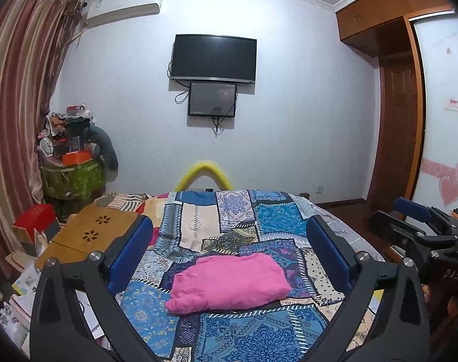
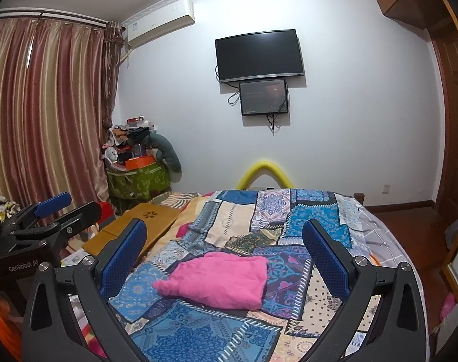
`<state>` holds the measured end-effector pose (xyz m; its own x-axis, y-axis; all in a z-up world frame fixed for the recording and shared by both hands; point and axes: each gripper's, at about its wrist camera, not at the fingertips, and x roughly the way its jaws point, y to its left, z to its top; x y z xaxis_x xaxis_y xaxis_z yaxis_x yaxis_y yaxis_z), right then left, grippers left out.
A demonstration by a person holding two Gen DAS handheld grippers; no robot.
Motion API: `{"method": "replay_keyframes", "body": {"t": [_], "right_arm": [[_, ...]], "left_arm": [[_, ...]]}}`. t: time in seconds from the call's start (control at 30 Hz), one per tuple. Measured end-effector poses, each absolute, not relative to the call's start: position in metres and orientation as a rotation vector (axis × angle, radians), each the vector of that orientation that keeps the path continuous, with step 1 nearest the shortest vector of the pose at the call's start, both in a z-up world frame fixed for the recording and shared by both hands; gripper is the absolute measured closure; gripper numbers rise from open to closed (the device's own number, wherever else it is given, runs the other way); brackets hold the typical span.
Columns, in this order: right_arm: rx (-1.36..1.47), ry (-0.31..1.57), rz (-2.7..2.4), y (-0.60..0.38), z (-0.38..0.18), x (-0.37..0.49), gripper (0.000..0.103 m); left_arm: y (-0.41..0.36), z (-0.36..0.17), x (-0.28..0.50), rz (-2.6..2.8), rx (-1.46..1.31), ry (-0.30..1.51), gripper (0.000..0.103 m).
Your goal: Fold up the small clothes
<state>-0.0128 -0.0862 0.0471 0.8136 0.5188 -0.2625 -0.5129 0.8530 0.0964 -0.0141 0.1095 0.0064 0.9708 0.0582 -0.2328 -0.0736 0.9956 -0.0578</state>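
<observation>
Nearest the cameras, the left gripper [image 1: 229,247] and the right gripper [image 2: 224,244] are held above the near part of the bed, each with its blue-padded jaws spread wide and nothing held between them; each gripper is also seen from the side at the edge of the other's view. Just beyond the fingertips, a pink garment [image 1: 229,280] is laid on the patchwork bedspread [image 1: 259,331], well apart from both grippers and touched by neither. The garment is seen as a compact, roughly rectangular bundle with layered edges, so the folding is judged to be largely or wholly done for this piece; whether a last fold or a smoothing is still wanted cannot be told. Its long axis is laid across the bed, left to right, slightly slanted, with a small knotted-looking corner pointed toward the near left and the thicker, squarer end turned to the right. No other small clothes awaiting folding are seen on the bedspread. Farther off, a wooden lap tray [image 1: 90,232] is set at the bed's left side, and a dark television [image 1: 214,58] is mounted on the far wall.
</observation>
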Motion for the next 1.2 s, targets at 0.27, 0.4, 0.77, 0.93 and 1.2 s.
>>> {"method": "replay_keyframes", "body": {"t": [0.27, 0.4, 0.77, 0.93, 1.2], "right_arm": [[0.021, 0.287, 0.548, -0.0867, 0.0472, -0.0135, 0.001], [0.021, 0.288, 0.548, -0.0868, 0.0473, -0.0135, 0.001], [0.02, 0.289, 0.549, -0.0869, 0.0473, -0.0132, 0.0], [0.021, 0.289, 0.549, -0.0874, 0.048, -0.0133, 0.0], [0.022, 0.289, 0.549, -0.088, 0.0469, -0.0133, 0.0]], "left_arm": [[0.1092, 0.0068, -0.0142, 0.053, -0.062, 0.234, 0.001], [0.1086, 0.007, -0.0131, 0.043, -0.058, 0.24, 0.001], [0.107, 0.0077, -0.0133, 0.031, -0.06, 0.241, 0.001], [0.1075, 0.0076, -0.0146, 0.025, -0.066, 0.241, 0.001], [0.1051, 0.0069, -0.0142, 0.015, -0.061, 0.249, 0.001]]}}
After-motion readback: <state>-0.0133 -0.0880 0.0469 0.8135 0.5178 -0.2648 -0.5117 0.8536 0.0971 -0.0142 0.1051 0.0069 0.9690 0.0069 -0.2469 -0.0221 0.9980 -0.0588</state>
